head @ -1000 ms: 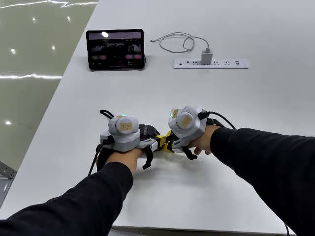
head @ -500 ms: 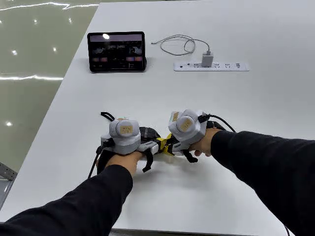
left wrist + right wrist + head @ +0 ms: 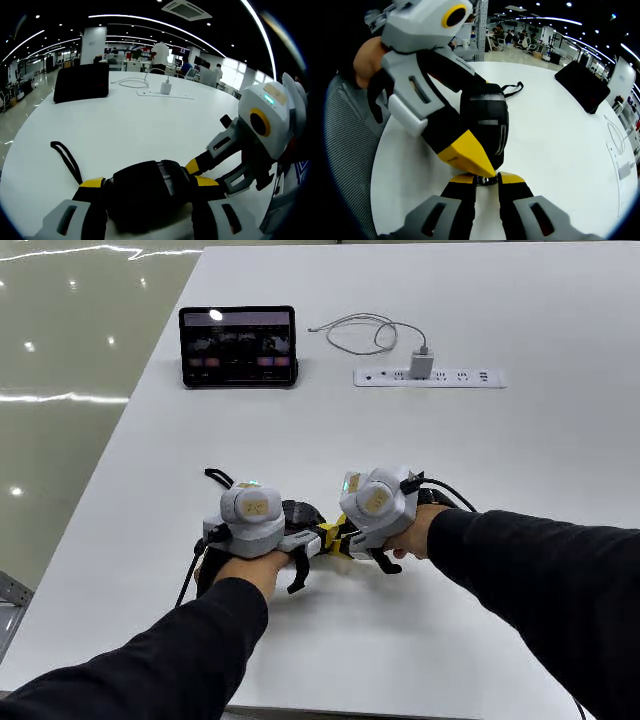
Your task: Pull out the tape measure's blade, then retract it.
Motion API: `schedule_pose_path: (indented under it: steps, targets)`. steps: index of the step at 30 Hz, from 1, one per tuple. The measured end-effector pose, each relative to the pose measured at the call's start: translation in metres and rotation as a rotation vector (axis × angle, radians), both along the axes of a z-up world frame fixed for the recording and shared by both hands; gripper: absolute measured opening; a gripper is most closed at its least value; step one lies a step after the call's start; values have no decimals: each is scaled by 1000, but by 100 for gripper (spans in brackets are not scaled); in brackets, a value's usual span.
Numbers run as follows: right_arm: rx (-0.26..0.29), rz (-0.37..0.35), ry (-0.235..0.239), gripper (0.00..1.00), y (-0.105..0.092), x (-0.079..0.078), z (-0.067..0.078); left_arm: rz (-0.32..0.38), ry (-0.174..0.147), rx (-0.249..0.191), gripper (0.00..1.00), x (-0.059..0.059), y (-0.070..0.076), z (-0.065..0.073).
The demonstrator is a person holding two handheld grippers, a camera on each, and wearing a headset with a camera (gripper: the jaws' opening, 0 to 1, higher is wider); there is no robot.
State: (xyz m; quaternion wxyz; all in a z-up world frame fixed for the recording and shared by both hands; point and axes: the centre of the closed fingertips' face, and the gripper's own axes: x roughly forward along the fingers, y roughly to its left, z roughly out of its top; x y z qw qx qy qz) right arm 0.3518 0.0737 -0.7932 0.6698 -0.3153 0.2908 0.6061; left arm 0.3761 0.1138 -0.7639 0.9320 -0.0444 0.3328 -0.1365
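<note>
The black tape measure (image 3: 150,192) lies on the white table (image 3: 480,470), its case clamped between the yellow-tipped jaws of my left gripper (image 3: 147,185). Its black wrist strap (image 3: 65,160) trails off to the left. In the right gripper view the case (image 3: 485,117) sits just ahead of my right gripper (image 3: 487,179), whose jaws are shut on the small metal blade hook at the case's mouth. In the head view the two grippers meet nose to nose, left gripper (image 3: 305,537) and right gripper (image 3: 335,530), with the tape measure (image 3: 300,513) between them. No blade length is visible.
A dark tablet (image 3: 237,345) stands at the back left. A white power strip (image 3: 428,372) with a charger and a looped white cable (image 3: 360,330) lies at the back. The table's left edge (image 3: 110,455) drops to a shiny floor.
Both grippers stay pressed together at the tape measure with the same grips. The right gripper has rolled slightly. The view itself has shifted a little.
</note>
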Motion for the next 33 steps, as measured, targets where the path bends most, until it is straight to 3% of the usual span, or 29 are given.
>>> schedule_pose_path:
  steps: [6,11,15,25,27,29,33]
  targets:
    - [4,-6,-6,16,-1,2,2,41,24,-6,78,1,12,-2]
    - [24,-26,18,21,-3,3,7,58,14,-1,88,2,18,0]
    - [36,-36,61,34,-3,-4,8,76,-3,-2,100,4,23,2]
    - [38,-63,84,60,-6,-9,9,71,-8,-10,100,0,28,3]
    - [17,-97,101,64,-11,-11,7,42,7,6,100,-3,26,3]
    - [30,-109,115,64,-11,-14,9,22,13,23,100,-4,26,1]
    - [31,-122,113,71,-17,-19,9,-14,11,-22,100,-9,20,6]
